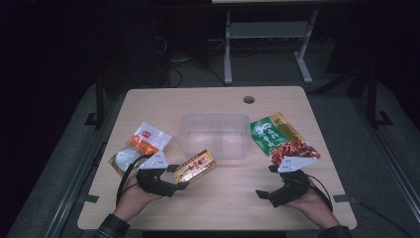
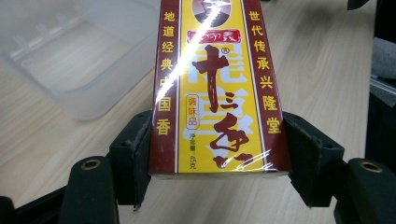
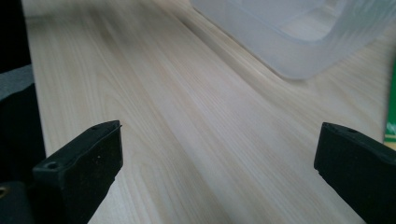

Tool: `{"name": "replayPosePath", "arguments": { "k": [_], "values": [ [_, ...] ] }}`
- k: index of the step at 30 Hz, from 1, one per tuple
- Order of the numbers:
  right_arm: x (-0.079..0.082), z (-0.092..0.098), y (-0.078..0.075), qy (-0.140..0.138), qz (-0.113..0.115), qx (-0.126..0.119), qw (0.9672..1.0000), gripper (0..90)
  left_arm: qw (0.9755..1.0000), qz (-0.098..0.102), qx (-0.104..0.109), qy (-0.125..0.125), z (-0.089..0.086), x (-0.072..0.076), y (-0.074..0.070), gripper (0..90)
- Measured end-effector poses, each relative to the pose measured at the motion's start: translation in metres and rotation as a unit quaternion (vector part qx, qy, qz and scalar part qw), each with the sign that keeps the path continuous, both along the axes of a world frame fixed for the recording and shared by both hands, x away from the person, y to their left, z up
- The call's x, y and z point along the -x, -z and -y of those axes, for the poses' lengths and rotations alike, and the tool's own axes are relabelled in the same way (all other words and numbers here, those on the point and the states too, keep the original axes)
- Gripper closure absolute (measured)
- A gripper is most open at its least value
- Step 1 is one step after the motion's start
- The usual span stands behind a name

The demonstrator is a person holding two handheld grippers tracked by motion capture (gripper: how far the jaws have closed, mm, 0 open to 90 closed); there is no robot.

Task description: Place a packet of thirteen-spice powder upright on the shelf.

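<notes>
A yellow and dark-red box (image 1: 195, 167) (image 2: 217, 88) with Chinese print is clamped between the pads of my left gripper (image 1: 179, 181) (image 2: 217, 154), lifted a little off the wooden table (image 1: 218, 198). It points toward the clear plastic tub (image 1: 214, 135) (image 2: 79, 60) in the table's middle. My right gripper (image 1: 265, 182) (image 3: 217, 163) rests low at the front right, jaws wide apart with only bare wood between them. The tub's corner (image 3: 299, 37) lies ahead of it.
A white and orange snack bag (image 1: 138, 147) lies at the left, behind my left hand. A green and red packet (image 1: 280, 139) lies right of the tub, its edge (image 3: 391, 107) beside my right gripper. A round cable hole (image 1: 249, 99) is at the back.
</notes>
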State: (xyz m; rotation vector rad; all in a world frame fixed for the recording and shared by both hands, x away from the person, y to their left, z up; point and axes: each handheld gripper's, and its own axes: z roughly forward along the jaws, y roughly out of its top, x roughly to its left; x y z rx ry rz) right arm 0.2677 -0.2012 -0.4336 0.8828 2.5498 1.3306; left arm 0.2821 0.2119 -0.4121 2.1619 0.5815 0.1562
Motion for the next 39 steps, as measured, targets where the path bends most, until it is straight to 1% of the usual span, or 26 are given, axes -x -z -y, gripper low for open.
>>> {"name": "replayPosePath", "arguments": {
  "k": [1,3,5,7,10,11,13,15,17,19,20,21,24,25,26,27,28,29,31,33,34,36,37,38,39],
  "values": [
    [-0.001,0.000,-0.001,-0.003,0.004,-0.004,1.0000,0.7,1.0000,0.000,0.002,0.003,0.001,0.001,-0.001,32.2],
    [-0.003,-0.001,-0.004,-0.010,0.002,-0.011,0.9999,0.7,0.9999,0.004,0.006,0.009,0.003,0.002,-0.002,32.2],
    [-0.006,-0.003,-0.006,-0.021,0.006,-0.019,0.9996,0.7,0.9999,0.004,0.008,0.012,0.004,0.003,-0.003,32.2],
    [-0.007,-0.005,-0.008,-0.034,0.006,-0.030,0.9990,0.7,0.9996,0.010,0.014,0.021,0.007,0.004,-0.005,32.2],
    [-0.010,-0.010,-0.012,-0.054,0.010,-0.040,0.9977,0.7,0.9993,0.013,0.020,0.029,0.008,0.007,-0.007,32.2],
    [-0.010,-0.013,-0.013,-0.058,0.009,-0.041,0.9974,0.7,0.9992,0.015,0.019,0.030,0.009,0.008,-0.008,32.2],
    [-0.013,-0.018,-0.016,-0.069,0.015,-0.041,0.9967,0.7,0.9991,0.014,0.023,0.033,0.010,0.011,-0.009,32.2],
    [-0.014,-0.022,-0.019,-0.076,0.016,-0.047,0.9959,0.7,0.9987,0.017,0.026,0.041,0.012,0.012,-0.010,32.2],
    [-0.016,-0.025,-0.023,-0.089,0.020,-0.054,0.9943,0.7,0.9982,0.019,0.029,0.048,0.013,0.013,-0.010,32.2],
    [-0.018,-0.028,-0.027,-0.108,0.021,-0.067,0.9916,1.5,0.9976,0.018,0.035,0.058,0.014,0.014,-0.010,32.2],
    [-0.019,-0.029,-0.029,-0.114,0.021,-0.070,0.9908,3.0,0.9974,0.018,0.036,0.060,0.015,0.015,-0.010,32.2],
    [-0.020,-0.031,-0.031,-0.119,0.024,-0.070,0.9901,3.2,0.9971,0.021,0.032,0.066,0.015,0.014,-0.010,32.2],
    [-0.025,-0.036,-0.036,-0.134,0.031,-0.076,0.9876,3.7,0.9967,0.018,0.033,0.072,0.016,0.015,-0.008,32.2],
    [-0.025,-0.036,-0.036,-0.134,0.031,-0.076,0.9876,3.7,0.9967,0.018,0.033,0.072,0.016,0.015,-0.008,32.2],
    [-0.027,-0.040,-0.038,-0.143,0.031,-0.079,0.9860,3.7,0.9961,0.017,0.033,0.080,0.016,0.015,-0.008,32.2],
    [-0.028,-0.042,-0.038,-0.150,0.031,-0.078,0.9852,3.7,0.9957,0.017,0.035,0.084,0.016,0.015,-0.008,32.2],
    [-0.029,-0.044,-0.038,-0.156,0.029,-0.077,0.9843,3.7,0.9957,0.017,0.035,0.084,0.016,0.015,-0.008,32.2],
    [-0.030,-0.046,-0.038,-0.162,0.027,-0.080,0.9832,3.7,0.9950,0.019,0.035,0.091,0.017,0.015,-0.009,32.2],
    [-0.031,-0.050,-0.039,-0.173,0.018,-0.084,0.9811,3.7,0.9944,0.020,0.035,0.097,0.017,0.016,-0.008,32.2],
    [-0.032,-0.054,-0.040,-0.188,0.021,-0.081,0.9786,3.6,0.9940,0.019,0.034,0.102,0.017,0.017,-0.008,32.2],
    [-0.032,-0.055,-0.040,-0.192,0.024,-0.088,0.9772,3.7,0.9939,0.019,0.034,0.103,0.017,0.017,-0.007,32.2],
    [-0.034,-0.057,-0.040,-0.200,0.021,-0.100,0.9745,3.6,0.9939,0.019,0.029,0.105,0.018,0.017,-0.006,32.2],
    [-0.035,-0.059,-0.040,-0.203,0.021,-0.098,0.9739,3.6,0.9939,0.020,0.028,0.105,0.018,0.017,-0.006,32.2],
    [-0.035,-0.061,-0.040,-0.210,0.021,-0.097,0.9726,3.6,0.9939,0.020,0.028,0.105,0.018,0.017,-0.006,32.2],
    [-0.035,-0.063,-0.041,-0.216,0.020,-0.095,0.9714,3.5,0.9933,0.022,0.030,0.109,0.018,0.017,-0.007,32.2]
  ]
}}
